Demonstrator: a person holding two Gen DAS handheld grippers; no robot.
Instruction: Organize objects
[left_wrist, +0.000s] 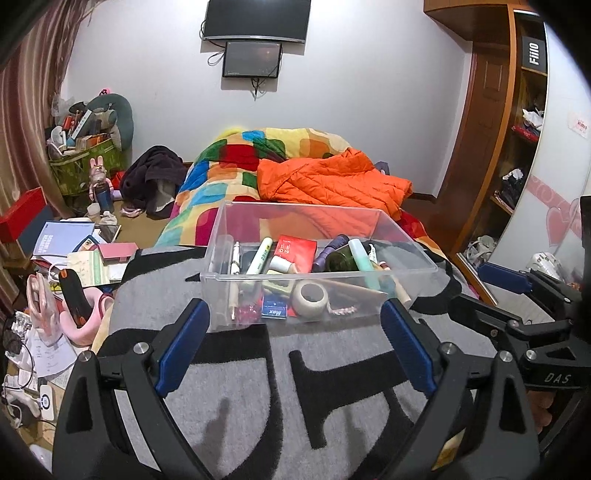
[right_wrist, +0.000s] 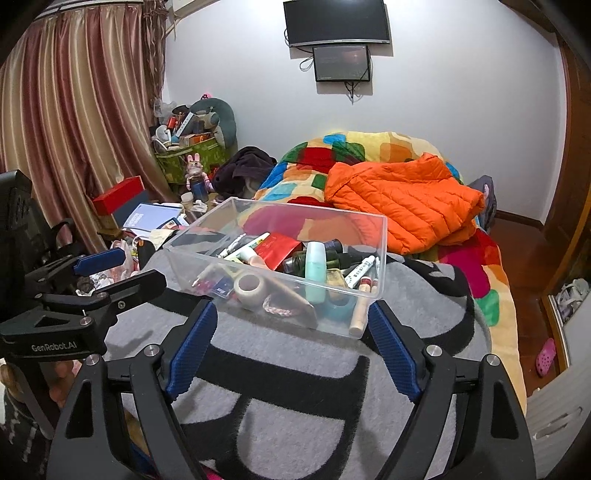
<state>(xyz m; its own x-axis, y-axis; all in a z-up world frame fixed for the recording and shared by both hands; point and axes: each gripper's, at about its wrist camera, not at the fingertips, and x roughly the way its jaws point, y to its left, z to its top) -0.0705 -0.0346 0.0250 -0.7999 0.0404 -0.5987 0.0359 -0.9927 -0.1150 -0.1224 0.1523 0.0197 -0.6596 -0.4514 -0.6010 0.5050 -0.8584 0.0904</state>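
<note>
Both grippers, left (left_wrist: 295, 347) and right (right_wrist: 291, 347), gape wide, empty, near the full bin (left_wrist: 406, 271); any grasp should take one item only.

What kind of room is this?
Most likely a bedroom. There is a bed with a colourful quilt and an orange jacket on it, a curtain at the side, and a wardrobe.

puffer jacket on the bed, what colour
Bright orange puffer jacket, clearest in the right wrist view.
</note>
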